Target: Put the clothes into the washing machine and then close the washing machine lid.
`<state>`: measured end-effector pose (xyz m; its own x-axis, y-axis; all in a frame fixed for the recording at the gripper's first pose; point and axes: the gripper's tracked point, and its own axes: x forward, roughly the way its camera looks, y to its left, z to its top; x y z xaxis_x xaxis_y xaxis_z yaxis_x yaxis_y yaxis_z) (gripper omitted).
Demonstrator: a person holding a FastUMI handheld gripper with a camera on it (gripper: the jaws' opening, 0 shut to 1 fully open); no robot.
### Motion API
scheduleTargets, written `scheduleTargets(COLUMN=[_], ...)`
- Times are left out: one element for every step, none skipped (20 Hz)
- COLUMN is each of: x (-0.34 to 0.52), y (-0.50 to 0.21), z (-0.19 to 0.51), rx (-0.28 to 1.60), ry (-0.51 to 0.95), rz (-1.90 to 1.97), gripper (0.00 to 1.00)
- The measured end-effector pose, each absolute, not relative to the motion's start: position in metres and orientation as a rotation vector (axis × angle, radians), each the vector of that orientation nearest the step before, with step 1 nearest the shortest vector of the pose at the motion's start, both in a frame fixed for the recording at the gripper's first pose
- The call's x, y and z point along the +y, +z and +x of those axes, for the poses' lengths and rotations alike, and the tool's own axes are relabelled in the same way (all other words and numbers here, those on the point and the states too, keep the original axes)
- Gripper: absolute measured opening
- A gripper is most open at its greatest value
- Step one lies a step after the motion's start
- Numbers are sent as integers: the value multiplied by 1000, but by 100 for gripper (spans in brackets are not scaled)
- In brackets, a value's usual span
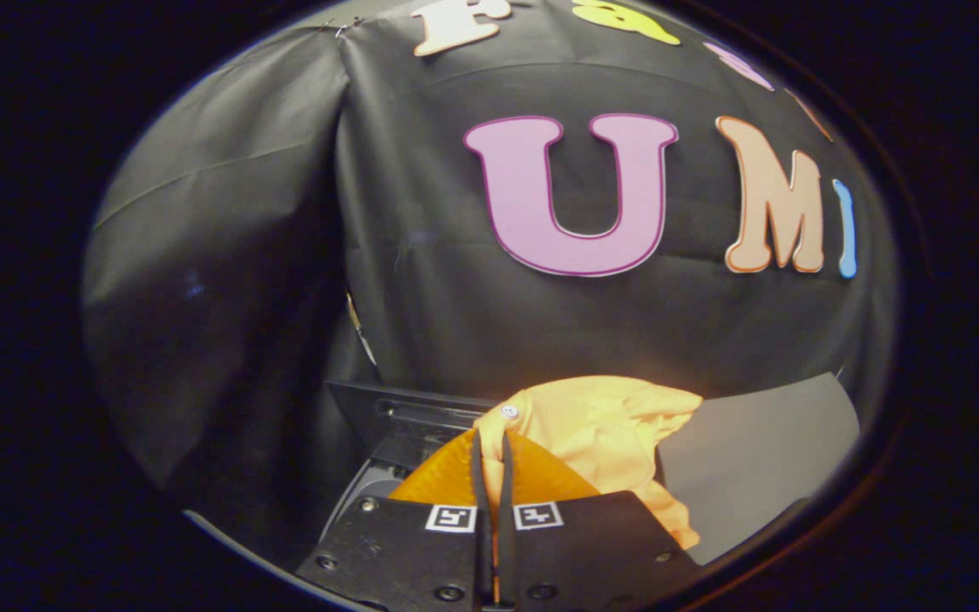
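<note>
Between nearly closed fingers, orange garment (600,425) being pinched; gripper (494,459) holding cloth bunched just ahead of fingertips, white button showing near tips; dark washing machine (404,416) sitting beyond and below garment, lid raised behind; grey surface (761,459) lying beside garment; black cloth wall hanging behind, creased.

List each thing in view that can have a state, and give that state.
claw: fingers nearly together, pinching a fold of the orange garment.
orange garment: held up, bunched, hanging from the claw, a white button showing near its top.
washing machine: open below the garment.
washing machine lid: raised, standing behind the opening.
</note>
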<state>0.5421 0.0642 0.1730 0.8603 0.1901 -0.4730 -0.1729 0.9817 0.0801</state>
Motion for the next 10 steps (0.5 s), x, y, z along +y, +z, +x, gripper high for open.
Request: scheduleTargets(x=[72, 79, 85, 91, 97, 102, 105, 108, 113, 121], y=[166, 159, 154, 152, 150, 148, 143, 143, 137, 130], z=[544, 544, 547, 548, 550, 552, 552, 554, 556, 556], rx=[506, 518, 522, 516, 511, 508, 516, 515, 524, 531], ry=[201, 211, 221, 229, 240, 249, 255, 257, 259, 263], rz=[33, 35, 41, 45, 44, 41, 42, 57, 72, 78], gripper=[2, 2, 2, 2, 2, 2, 2, 2, 2, 2])
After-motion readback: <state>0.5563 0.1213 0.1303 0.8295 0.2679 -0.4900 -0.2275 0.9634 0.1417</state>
